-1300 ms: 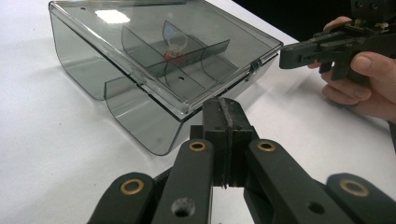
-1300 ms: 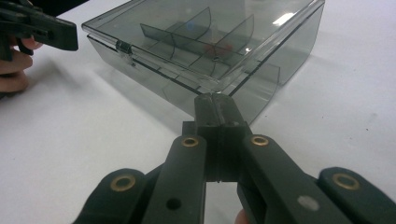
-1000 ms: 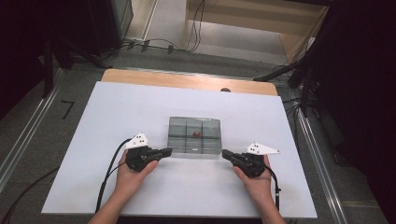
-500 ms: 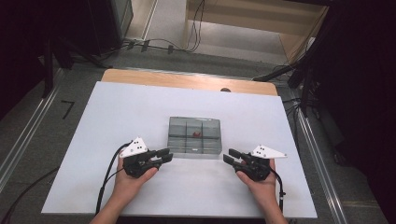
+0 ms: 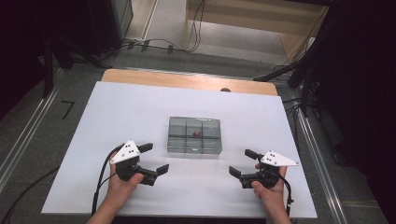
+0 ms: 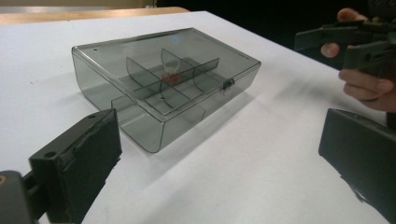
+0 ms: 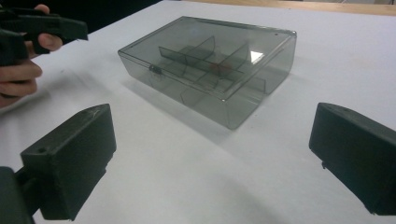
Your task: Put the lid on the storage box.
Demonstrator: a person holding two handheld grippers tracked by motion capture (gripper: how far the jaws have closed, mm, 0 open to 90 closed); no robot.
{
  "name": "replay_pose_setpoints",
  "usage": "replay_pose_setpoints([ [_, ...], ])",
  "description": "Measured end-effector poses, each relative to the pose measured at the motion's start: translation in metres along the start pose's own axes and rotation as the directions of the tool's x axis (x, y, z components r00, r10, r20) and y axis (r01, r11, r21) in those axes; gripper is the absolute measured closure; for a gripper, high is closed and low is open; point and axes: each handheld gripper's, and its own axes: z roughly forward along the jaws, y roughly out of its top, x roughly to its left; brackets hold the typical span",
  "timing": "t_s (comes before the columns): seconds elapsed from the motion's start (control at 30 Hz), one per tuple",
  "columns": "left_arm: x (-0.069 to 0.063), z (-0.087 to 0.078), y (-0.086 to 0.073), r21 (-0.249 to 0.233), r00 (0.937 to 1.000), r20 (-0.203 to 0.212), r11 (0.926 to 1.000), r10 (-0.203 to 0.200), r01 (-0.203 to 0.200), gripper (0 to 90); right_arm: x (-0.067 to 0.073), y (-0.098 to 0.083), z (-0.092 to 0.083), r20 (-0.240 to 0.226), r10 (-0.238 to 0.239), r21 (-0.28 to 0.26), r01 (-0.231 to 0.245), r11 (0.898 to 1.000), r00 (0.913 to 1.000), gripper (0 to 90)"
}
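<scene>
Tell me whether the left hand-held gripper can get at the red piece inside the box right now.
Probably not. The box has its clear lid shut and latched over the red piece, and the left hand-held gripper, jaws open, sits off to the box's side.

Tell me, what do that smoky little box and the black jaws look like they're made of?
The box looks like smoke-tinted clear plastic, glossy: its inner dividers and a small red thing show through the closed lid, which reflects light. The left gripper and right gripper seem matte black plastic with dull, scuffed edges; possibly rubber-faced, hard to tell.
</scene>
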Motion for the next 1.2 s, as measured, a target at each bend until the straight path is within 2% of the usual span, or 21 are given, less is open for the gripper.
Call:
replay_pose_setpoints([
  [0.33, 0.007, -0.028, -0.008, -0.001, 0.9991, -0.041, 1.0, -0.006, 0.006, 0.0, -0.01, -0.005, -0.012, 0.042, 0.005, -0.013, -0.004, 1.0, 0.9991, 0.0],
  [0.43, 0.009, -0.035, -0.012, 0.004, 0.9985, -0.055, 1.0, -0.003, 0.004, 0.0, -0.012, -0.008, -0.013, 0.062, -0.011, 0.007, 0.01, 1.0, 0.998, 0.0],
  [0.67, 0.019, -0.048, -0.017, 0.004, 0.997, -0.078, 1.0, -0.006, 0.006, 0.0, -0.018, -0.018, -0.024, 0.07, -0.017, 0.021, 0.016, 1.0, 0.9974, 0.0],
  [0.87, 0.026, -0.059, -0.024, 0.038, 0.9935, -0.114, 0.9993, 0.004, 0.001, 0.0, -0.025, -0.024, -0.036, 0.125, -0.03, 0.043, 0.025, 0.999, 0.9917, 0.0],
  [1.0, 0.031, -0.068, -0.027, 0.033, 0.9915, -0.13, 0.9994, -0.007, 0.011, 0.0, -0.036, -0.028, -0.043, 0.14, -0.002, 0.035, -0.003, 0.999, 0.9901, 0.0],
  [1.2, 0.043, -0.079, -0.032, 0.018, 0.9887, -0.145, 0.999, -0.037, 0.04, 0.0, -0.044, -0.03, -0.05, 0.165, 0.003, 0.035, -0.009, 0.999, 0.9864, 0.0],
])
